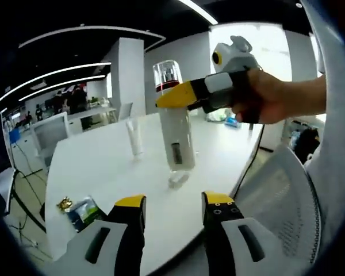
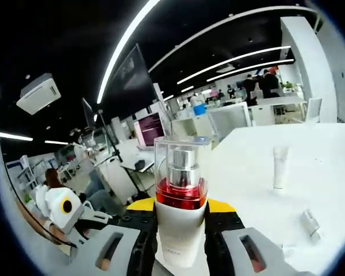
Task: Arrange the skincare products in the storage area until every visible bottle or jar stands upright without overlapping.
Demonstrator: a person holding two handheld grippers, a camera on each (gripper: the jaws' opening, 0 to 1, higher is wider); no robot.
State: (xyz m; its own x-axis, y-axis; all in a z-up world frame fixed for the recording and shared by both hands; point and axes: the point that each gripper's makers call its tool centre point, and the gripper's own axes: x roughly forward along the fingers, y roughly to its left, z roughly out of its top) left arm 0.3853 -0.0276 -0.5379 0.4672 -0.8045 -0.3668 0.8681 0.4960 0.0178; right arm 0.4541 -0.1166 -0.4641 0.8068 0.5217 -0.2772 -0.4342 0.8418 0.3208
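A: Logging the right gripper (image 2: 181, 214) first. In the right gripper view its yellow-tipped jaws are closed on the tall white pump bottle (image 2: 180, 201), one jaw on each side of the body just below the red band and clear cap.

B: Confirmed in the left gripper view. The same bottle (image 1: 175, 118) hangs upright above the white table (image 1: 103, 167), base clear of the surface, with the right gripper (image 1: 181, 96) coming in from the right and clamped near the top. A hand (image 1: 270, 98) holds that gripper.

A: Left gripper (image 1: 173, 202)?

B: Jaws apart, nothing between them, low at the near table edge.

A: Other products?

B: A white tube (image 1: 135, 137) stands upright on the table, left of the bottle and well apart from it. A small clear vial (image 1: 178, 180) lies on its side under the bottle. A green-and-gold packet (image 1: 80, 211) sits near the left table edge.

A: Right gripper view also shows the tube (image 2: 280, 167) standing and the vial (image 2: 311, 223) lying, both to the right.
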